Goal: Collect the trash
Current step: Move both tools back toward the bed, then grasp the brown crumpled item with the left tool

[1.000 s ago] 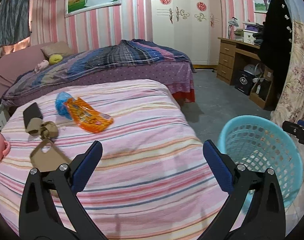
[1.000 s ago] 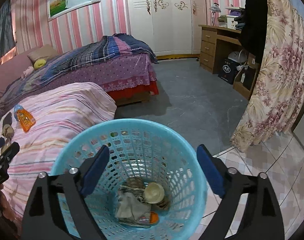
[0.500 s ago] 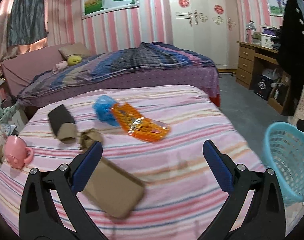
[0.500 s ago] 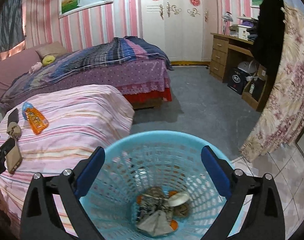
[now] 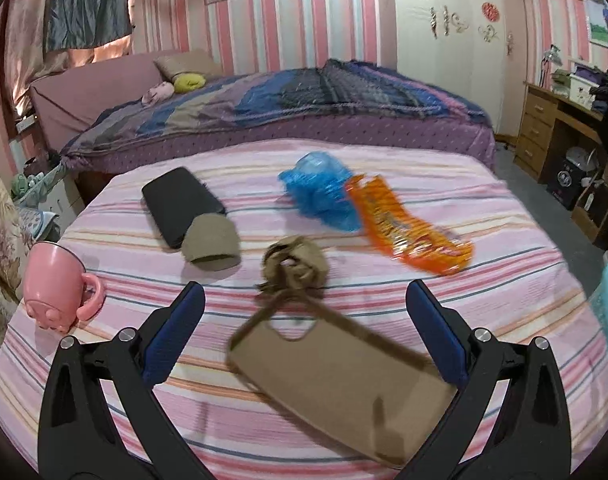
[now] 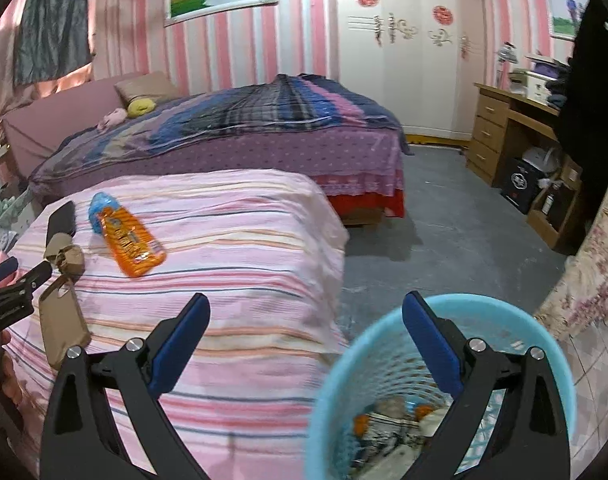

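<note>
Both grippers empty, jaws wide: left gripper [image 5: 304, 332] over the striped bed [image 5: 503, 280] nearest the crumpled brown paper [image 5: 295, 265], so centre on it, pinch firmly, carry to the blue basket [image 6: 559, 360] under the right gripper [image 6: 305, 340].

Dim, pinkish indoor light; daylight glows behind the curtain [image 5: 76, 12] upper left. Motion blur smears nearer things; fisheye edges bend and darken.

Blurred and cut-off parts

Left wrist view: the basket [image 5: 607, 312] is cut by the right edge; the card [image 5: 339, 384] at lower centre is blurred. Basket trash [image 6: 387, 436] unclear.
</note>
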### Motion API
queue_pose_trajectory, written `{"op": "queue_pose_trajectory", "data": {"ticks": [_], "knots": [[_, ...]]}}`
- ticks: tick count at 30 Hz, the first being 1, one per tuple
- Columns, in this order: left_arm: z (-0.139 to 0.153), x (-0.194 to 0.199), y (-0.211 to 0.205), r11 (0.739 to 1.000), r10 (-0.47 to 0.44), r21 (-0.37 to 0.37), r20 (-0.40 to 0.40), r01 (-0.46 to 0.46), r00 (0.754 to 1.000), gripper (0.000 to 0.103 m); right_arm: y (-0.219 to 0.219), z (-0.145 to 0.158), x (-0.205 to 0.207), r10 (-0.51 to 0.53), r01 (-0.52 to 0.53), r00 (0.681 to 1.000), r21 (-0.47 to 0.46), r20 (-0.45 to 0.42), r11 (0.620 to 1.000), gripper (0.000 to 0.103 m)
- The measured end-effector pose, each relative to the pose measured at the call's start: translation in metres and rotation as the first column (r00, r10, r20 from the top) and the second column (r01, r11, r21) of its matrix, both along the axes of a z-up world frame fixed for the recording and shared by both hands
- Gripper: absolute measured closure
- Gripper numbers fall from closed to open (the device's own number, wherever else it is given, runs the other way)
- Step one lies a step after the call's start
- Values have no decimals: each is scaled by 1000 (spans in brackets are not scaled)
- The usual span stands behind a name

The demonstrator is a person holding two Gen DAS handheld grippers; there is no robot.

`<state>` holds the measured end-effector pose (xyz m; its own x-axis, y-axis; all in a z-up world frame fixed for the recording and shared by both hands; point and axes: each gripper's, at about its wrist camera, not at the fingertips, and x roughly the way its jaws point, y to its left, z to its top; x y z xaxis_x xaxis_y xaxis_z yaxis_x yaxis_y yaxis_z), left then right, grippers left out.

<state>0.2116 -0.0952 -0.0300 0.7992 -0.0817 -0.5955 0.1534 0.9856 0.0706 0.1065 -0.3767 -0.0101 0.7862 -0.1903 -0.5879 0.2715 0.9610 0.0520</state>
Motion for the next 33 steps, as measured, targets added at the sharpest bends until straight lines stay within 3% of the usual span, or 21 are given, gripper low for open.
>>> {"op": "queue_pose_trajectory", "data": {"ticks": [13, 16, 19, 20, 21, 25, 33], "knots": [[-20, 56, 14, 999, 34, -36, -138, -39, 990, 7, 38, -20, 44, 52, -52, 997, -5, -53, 999, 8], [-27, 68, 11, 999, 19, -40, -178, -26, 984, 17, 42, -24, 53, 63, -64, 996, -1, -70, 998, 8], [-31, 73, 7, 999, -14, -44, -203, 6, 979, 36, 46, -25, 59, 80, -81, 994, -12, -81, 997, 8], [-33, 73, 5, 999, -32, -46, -210, 23, 977, 49, 48, -25, 61, 88, -90, 992, -21, -86, 996, 8], [-33, 74, 3, 998, -44, -48, -215, 35, 976, 55, 49, -25, 62, 90, -93, 992, -24, -87, 995, 8], [-30, 67, 0, 999, -43, -32, -184, 38, 982, 60, 56, -27, 69, 107, -110, 990, -29, -93, 993, 8], [1, 42, 25, 999, -18, -49, -84, 14, 996, 61, 83, -25, 84, 193, -194, 978, -11, -74, 981, 8]]}}
